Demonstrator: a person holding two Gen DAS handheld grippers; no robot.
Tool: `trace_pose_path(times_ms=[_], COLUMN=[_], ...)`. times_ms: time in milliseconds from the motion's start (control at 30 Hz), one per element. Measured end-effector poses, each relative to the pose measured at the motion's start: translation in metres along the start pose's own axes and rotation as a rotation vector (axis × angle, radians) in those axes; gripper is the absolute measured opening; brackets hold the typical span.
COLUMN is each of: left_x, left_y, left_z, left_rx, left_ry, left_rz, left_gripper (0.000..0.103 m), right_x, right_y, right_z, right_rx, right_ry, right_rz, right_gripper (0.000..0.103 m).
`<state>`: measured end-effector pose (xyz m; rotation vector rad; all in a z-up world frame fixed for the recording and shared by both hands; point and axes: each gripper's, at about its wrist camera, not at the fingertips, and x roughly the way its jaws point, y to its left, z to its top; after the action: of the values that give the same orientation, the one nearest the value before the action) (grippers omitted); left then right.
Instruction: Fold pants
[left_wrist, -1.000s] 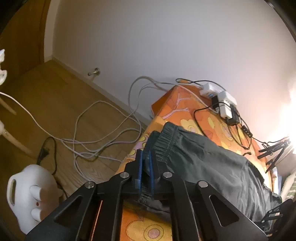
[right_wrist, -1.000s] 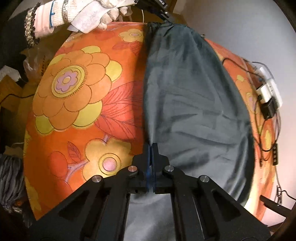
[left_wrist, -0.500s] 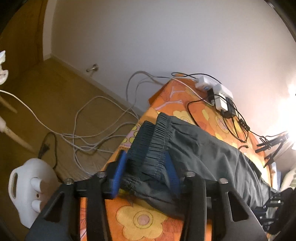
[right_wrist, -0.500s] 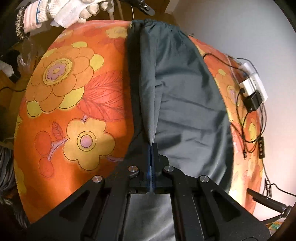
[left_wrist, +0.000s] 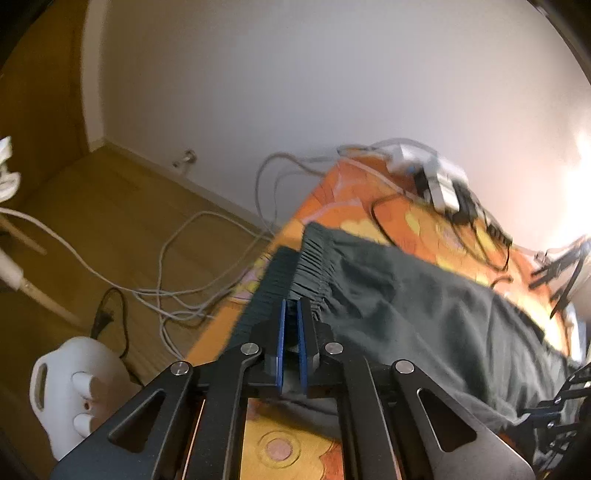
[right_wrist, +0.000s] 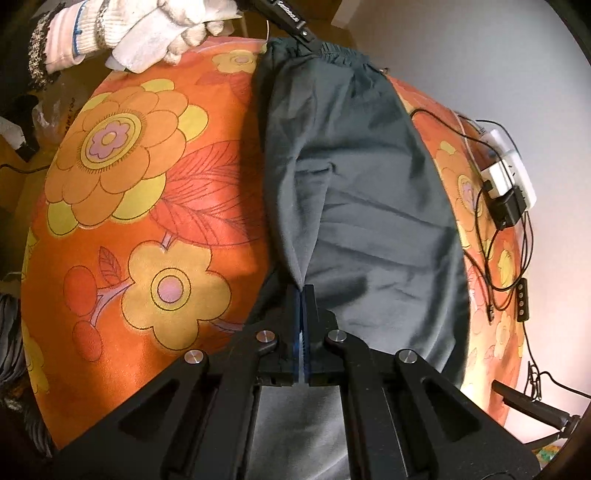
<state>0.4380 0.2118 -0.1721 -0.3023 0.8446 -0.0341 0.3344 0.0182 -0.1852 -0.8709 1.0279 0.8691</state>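
Dark grey pants (right_wrist: 362, 192) lie lengthwise on an orange flowered surface (right_wrist: 147, 206), folded along their length. My left gripper (left_wrist: 291, 308) is shut on the gathered elastic waistband (left_wrist: 295, 273) at the far end; it also shows in the right wrist view (right_wrist: 295, 31), held by a white-gloved hand (right_wrist: 147, 40). My right gripper (right_wrist: 303, 291) is shut on a pinched fold of the pants near the leg end and lifts it slightly. The pants run away to the right in the left wrist view (left_wrist: 443, 317).
A white power strip with plugs and black cables (right_wrist: 506, 188) lies along the surface's far edge by the wall. White cables (left_wrist: 177, 266) and a white jug-like object (left_wrist: 74, 391) lie on the wooden floor. Black clips (left_wrist: 557, 269) sit at the right.
My left gripper opened on the waistband half a second ago and has now shut on it again. The right gripper stayed shut on the fold, and the pants shifted slightly.
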Motion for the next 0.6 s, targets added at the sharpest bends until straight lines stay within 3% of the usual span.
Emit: trace_pose_path(times_ms=[233, 267, 333, 400, 433, 500, 600], left_x=[-0.007, -0.002, 0.001, -0.006, -0.010, -0.016, -0.021], left_y=[0.023, 0.026, 0.028, 0.028, 0.029, 0.033, 0.043], left_z=[-0.006, -0.005, -0.005, -0.005, -0.005, -0.007, -0.014], left_rx=[-0.041, -0.061, -0.085, -0.090, -0.094, -0.121, -0.201], left_ry=[0.037, 0.060, 0.082, 0.057, 0.048, 0.040, 0.057], left_rz=[0.009, -0.005, 0.009, 0.005, 0.010, -0.009, -0.071], left_gripper=[0.006, 0.009, 0.026, 0.030, 0.030, 0.030, 0.030], right_x=[0.005, 0.006, 0.009, 0.007, 0.004, -0.007, -0.026], right_y=[-0.001, -0.001, -0.001, -0.002, -0.003, -0.008, -0.018], right_z=[0.002, 0.003, 0.004, 0.006, 0.006, 0.008, 0.022], right_rx=[-0.004, -0.002, 0.001, 0.010, 0.015, 0.039, 0.109], right_ry=[0.014, 0.014, 0.014, 0.020, 0.016, -0.015, -0.100], right_rz=[0.015, 0.011, 0.008, 0.031, 0.042, 0.047, 0.102], right_gripper=[0.001, 0.001, 0.001, 0.002, 0.005, 0.029, 0.039])
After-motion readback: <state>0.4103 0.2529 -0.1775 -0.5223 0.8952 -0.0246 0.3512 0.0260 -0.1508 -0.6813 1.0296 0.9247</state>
